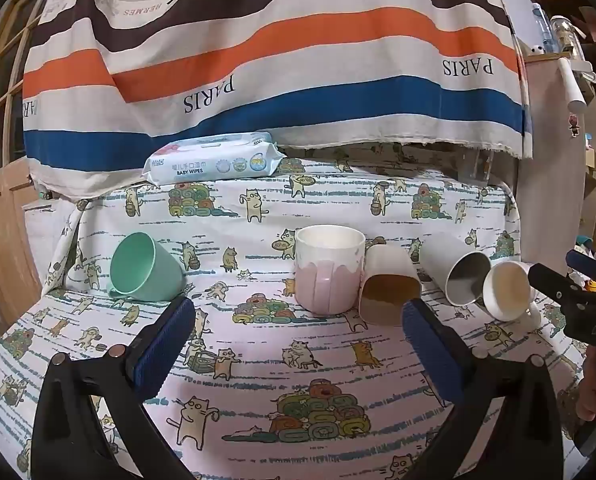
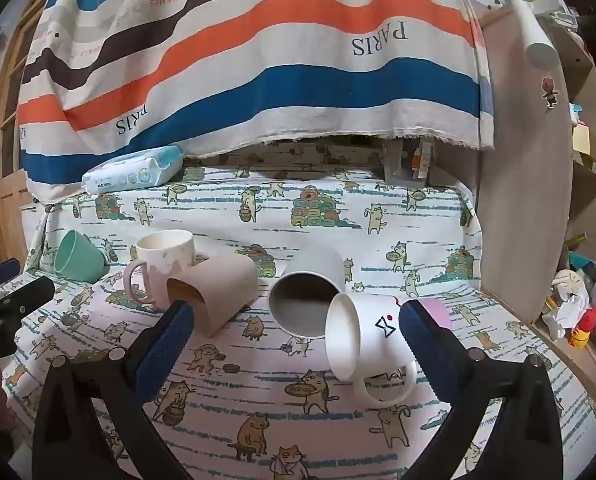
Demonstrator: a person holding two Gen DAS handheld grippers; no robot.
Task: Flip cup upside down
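My left gripper [image 1: 298,336] is spread wide with nothing between its blue pads [image 1: 166,344], hanging short of the row of cups; my right gripper [image 2: 296,338] is just as wide and just as empty, with the white mug [image 2: 371,336] lying on its side between and just beyond the pads, which don't seem to touch it. I judge that wide stance suits taking a cup across its body. Only the pink drip mug [image 1: 326,270] stands upright, mouth up, handle toward my left camera, so I take it as the one to flip; I see no liquid in it. The beige cup [image 1: 389,286], the grey cup [image 2: 307,294] and the green cup [image 1: 146,266] lie tipped over, all apparently empty, on the cat-print cloth [image 1: 298,380]. A pack of baby wipes [image 1: 214,162] sits well back under the striped drape [image 1: 278,60].
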